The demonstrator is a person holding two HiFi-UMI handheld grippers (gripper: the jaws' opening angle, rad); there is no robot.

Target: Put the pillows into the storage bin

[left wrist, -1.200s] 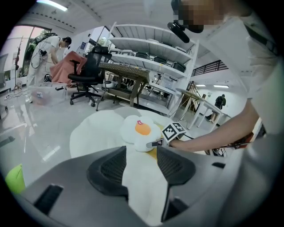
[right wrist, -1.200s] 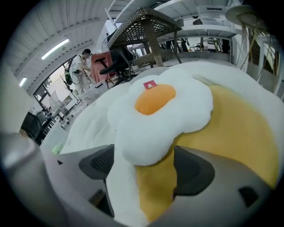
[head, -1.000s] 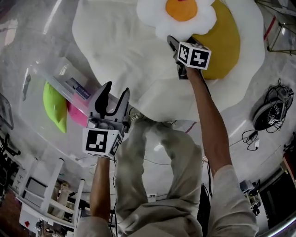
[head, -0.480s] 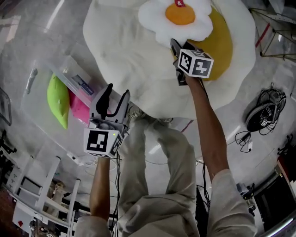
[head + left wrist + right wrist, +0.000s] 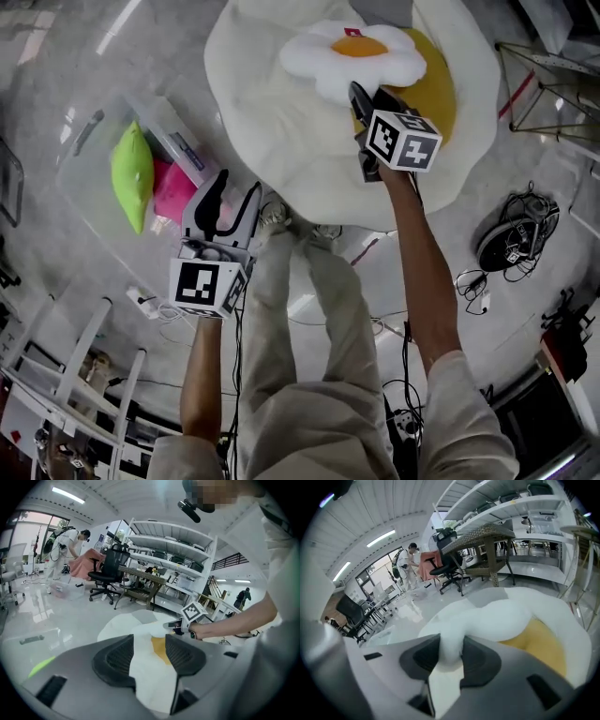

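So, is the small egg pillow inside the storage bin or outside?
Outside. The right gripper, whose jaws have just been closing, pinches the white edge of the small egg pillow above the big egg cushion, apart from the storage bin.

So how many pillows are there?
4: green pillow and pink pillow in the storage bin, small fried-egg pillow in the right hand-held gripper, large fried-egg pillow on the floor. Others may be hidden.

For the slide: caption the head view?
Right gripper, jaws just closing, pinches small white fried-egg plush pillow over large fried-egg cushion; left gripper open near clear plastic storage bin.
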